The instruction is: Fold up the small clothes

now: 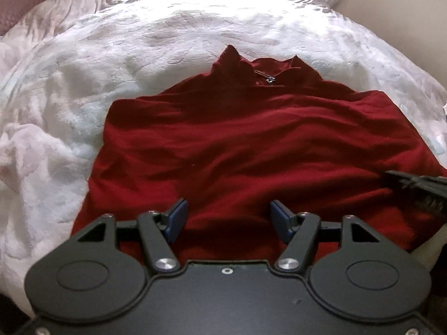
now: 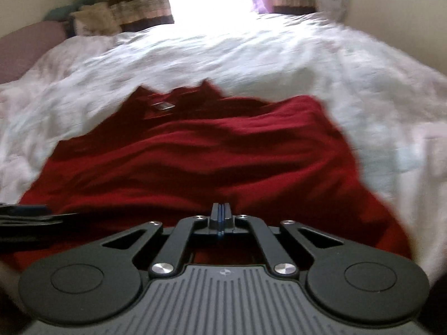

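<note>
White, fluffy blanket (image 1: 173, 44) covers the whole bed, rumpled on the left side, with bright light pouring in between patterned curtains (image 2: 139, 2) at the far end. A mauve pillow (image 1: 19, 2) sits at the far left corner.

Front and centre lies the top (image 1: 237, 139), deep red, spread flat on the blanket with soft wrinkles running across it. Its collar (image 1: 237, 61) points away toward the window, and a small metal zip pull (image 1: 269, 78) glints just below that collar. The near hem reaches right up under both tools.

Left gripper (image 1: 227, 217) hovers low over the near edge of the top, jaws spread wide, blue pads (image 1: 177, 217) facing each other with red fabric showing between them and nothing caught. From this view the other tool pokes in at the right edge, dark and resting over the fabric.

Right gripper (image 2: 220, 217) sits over the near hem on the right side, jaws pressed fully together, only a thin blue line between them. No fabric appears pinched there. The right wrist view is smeared with blur, so fine detail at the tips is hard to read.
</note>
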Tool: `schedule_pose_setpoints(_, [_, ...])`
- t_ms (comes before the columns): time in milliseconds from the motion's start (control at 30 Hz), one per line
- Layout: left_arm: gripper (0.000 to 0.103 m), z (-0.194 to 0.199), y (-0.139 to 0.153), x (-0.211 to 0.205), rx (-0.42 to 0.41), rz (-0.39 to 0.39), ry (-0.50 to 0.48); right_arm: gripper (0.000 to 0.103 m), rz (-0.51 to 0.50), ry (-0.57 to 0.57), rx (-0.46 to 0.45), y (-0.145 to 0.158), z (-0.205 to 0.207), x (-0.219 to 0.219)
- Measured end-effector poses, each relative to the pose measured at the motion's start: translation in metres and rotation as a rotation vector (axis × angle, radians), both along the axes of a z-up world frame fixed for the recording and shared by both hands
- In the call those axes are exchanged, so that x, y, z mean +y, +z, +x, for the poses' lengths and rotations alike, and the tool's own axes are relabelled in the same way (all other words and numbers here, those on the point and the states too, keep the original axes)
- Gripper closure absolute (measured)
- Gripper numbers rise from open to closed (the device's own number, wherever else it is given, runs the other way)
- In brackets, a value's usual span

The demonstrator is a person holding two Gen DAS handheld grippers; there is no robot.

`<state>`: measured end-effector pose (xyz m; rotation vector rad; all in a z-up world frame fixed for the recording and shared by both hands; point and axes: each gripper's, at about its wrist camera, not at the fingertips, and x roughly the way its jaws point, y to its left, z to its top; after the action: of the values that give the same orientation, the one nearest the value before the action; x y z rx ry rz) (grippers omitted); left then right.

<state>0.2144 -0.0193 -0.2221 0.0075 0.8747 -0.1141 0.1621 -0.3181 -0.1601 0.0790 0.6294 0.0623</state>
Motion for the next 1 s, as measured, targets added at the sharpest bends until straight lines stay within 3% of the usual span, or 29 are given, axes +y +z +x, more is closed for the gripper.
schedule_pose_setpoints(100, [0.035, -0.001, 0.002, 0.012, 0.005, -0.028, 0.026, 0.103, -0.065, -0.092, -0.021, -0.001, -0.005, -0.022])
schedule_pose_setpoints(200, [0.035, -0.005, 0.003, 0.026, 0.009, -0.035, 0.067, 0.103, -0.038, -0.152, -0.014, -0.004, -0.006, -0.051])
schedule_pose_setpoints(333, [0.035, -0.006, 0.001, 0.052, 0.034, -0.119, 0.139, 0.103, -0.132, -0.304, -0.001, -0.009, -0.005, -0.074])
schedule_pose_setpoints(400, [0.035, -0.007, 0.003, 0.056, 0.032, -0.053, 0.195, 0.085, -0.112, -0.349, 0.029, -0.012, -0.003, -0.090])
schedule_pose_setpoints(433, [0.035, -0.008, 0.004, 0.058, 0.030, -0.030, 0.214, 0.085, -0.096, -0.371, 0.041, -0.014, -0.003, -0.097])
schedule_pose_setpoints(567, [0.035, -0.007, 0.002, 0.079, 0.050, -0.125, 0.245, 0.085, -0.041, -0.376, 0.046, -0.014, -0.005, -0.107])
schedule_pose_setpoints(767, [0.038, -0.008, 0.016, 0.065, 0.042, -0.077, 0.253, 0.085, -0.098, -0.357, 0.033, -0.009, -0.005, -0.092])
schedule_pose_setpoints(1000, [0.038, -0.026, 0.044, 0.030, -0.006, -0.087, 0.119, 0.083, -0.029, -0.224, -0.067, 0.016, -0.024, -0.060])
